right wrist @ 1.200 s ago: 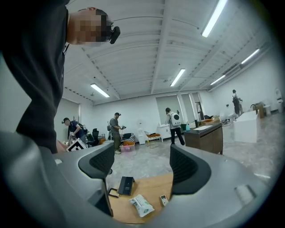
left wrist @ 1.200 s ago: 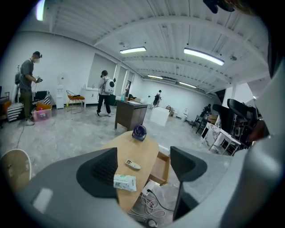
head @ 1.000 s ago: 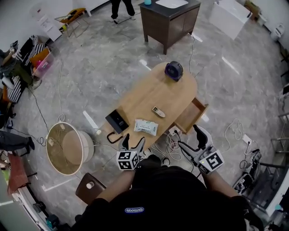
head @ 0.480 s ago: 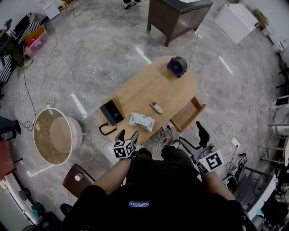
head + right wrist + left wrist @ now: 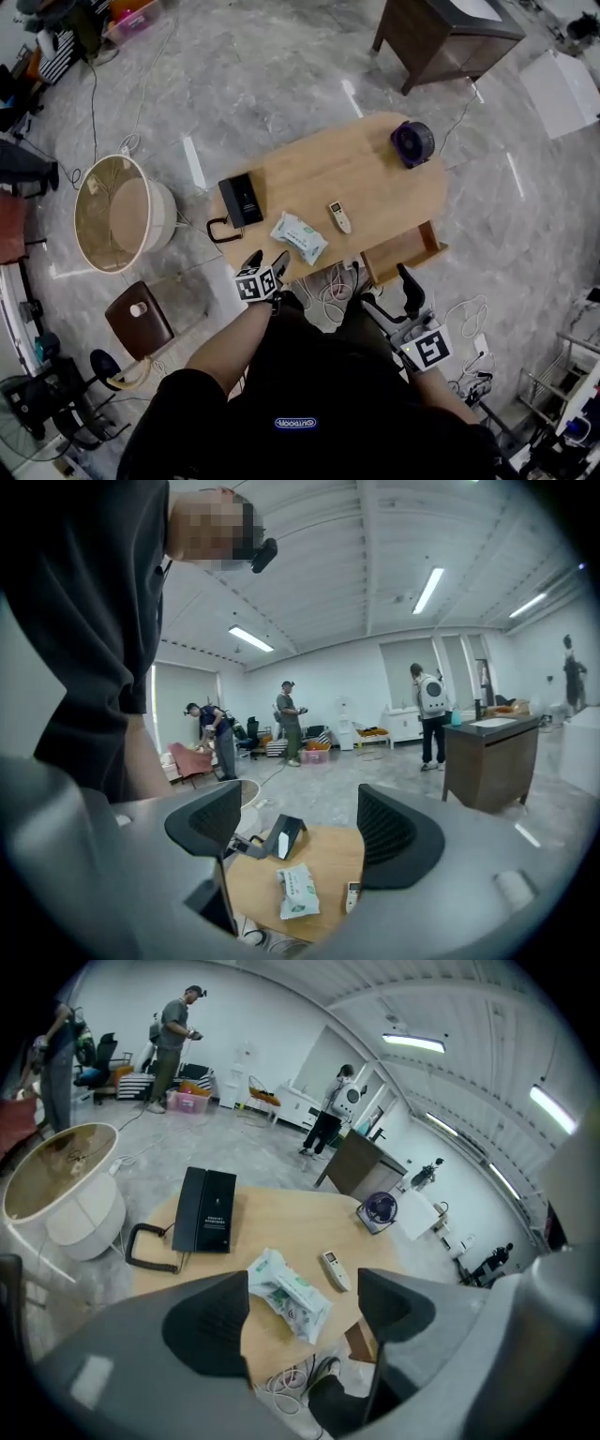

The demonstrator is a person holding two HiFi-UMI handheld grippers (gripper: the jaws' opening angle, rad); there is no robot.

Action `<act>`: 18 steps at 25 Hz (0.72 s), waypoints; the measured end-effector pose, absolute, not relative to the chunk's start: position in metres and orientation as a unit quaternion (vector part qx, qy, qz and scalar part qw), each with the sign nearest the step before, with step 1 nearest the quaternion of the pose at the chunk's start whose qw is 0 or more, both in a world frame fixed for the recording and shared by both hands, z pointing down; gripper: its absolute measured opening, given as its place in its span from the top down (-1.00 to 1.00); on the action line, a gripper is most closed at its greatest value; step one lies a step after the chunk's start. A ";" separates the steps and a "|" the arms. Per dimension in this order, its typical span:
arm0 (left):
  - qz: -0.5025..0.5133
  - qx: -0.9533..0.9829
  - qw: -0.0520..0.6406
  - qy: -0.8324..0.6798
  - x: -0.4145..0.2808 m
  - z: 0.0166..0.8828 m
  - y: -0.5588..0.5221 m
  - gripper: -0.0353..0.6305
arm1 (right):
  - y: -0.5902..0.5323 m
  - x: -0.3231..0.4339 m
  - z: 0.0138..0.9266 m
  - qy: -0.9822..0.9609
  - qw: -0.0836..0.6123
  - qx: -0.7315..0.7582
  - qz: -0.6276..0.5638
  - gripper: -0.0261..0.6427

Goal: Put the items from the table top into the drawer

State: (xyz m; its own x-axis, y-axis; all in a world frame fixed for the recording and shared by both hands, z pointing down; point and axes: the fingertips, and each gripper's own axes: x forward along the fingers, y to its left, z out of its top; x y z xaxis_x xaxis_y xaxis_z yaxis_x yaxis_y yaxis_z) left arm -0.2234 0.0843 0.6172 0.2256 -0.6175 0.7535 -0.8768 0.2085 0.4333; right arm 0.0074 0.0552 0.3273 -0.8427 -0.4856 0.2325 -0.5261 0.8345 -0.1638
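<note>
Edging nearer, left gripper [image 5: 266, 262] gapes empty at the crinkly wipes pack's [image 5: 299, 237] seven o'clock; right gripper [image 5: 389, 292] likewise.

Bright, even light falls from long ceiling strip lamps [image 5: 431, 588], and their pale streaks glare off the polished floor [image 5: 281, 75]. Shadows beneath the tabletop [image 5: 356, 178] are soft and faint. Both gripper views bow heavily at the edges and darken to black corners. Their near fingers [image 5: 206, 1321] look soft, while the far room is fairly sharp.
</note>
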 end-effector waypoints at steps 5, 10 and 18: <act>0.074 0.565 0.531 -0.626 -0.181 0.663 0.087 -0.21 | 0.059 0.040 0.353 -0.962 0.109 0.208 0.143 -0.26; 0.055 0.507 0.565 -0.649 -0.182 0.722 0.071 -0.21 | 0.051 0.092 0.381 -0.949 0.119 0.238 0.169 -0.25; 0.017 0.478 0.590 -0.650 -0.193 0.771 0.059 -0.20 | 0.070 0.151 0.412 -0.927 0.123 0.289 0.203 -0.24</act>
State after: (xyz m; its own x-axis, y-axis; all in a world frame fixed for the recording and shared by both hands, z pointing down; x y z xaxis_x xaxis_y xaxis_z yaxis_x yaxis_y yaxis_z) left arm -0.1934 0.0594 0.7709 0.1536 -0.6014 0.7840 -0.6416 0.5428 0.5420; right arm 0.1513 0.0696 0.4118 -0.8026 -0.4864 0.3454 -0.5862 0.7505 -0.3051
